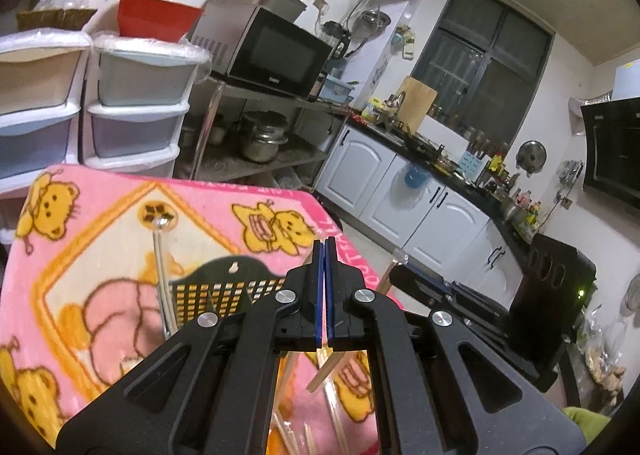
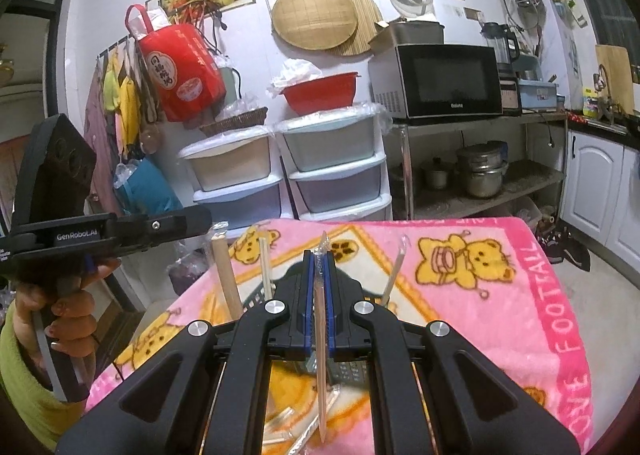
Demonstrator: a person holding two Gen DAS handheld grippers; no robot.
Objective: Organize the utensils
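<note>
Two grippers: both black with blue pads, both over the pink bear-print blanket (image 2: 500,319)
left gripper (image 1: 324,251): jaws pressed together, pinching a pale wooden chopstick (image 1: 320,373) whose end hangs below the pads
right gripper (image 2: 319,259): jaws nearly closed on a plastic-wrapped wooden chopstick (image 2: 320,355), held lengthwise between the pads
black perforated utensil basket (image 1: 224,287): on the blanket just ahead of both grippers, several chopsticks standing in it
loose wrapped chopsticks (image 2: 308,427): lying on the blanket under the right gripper
</note>
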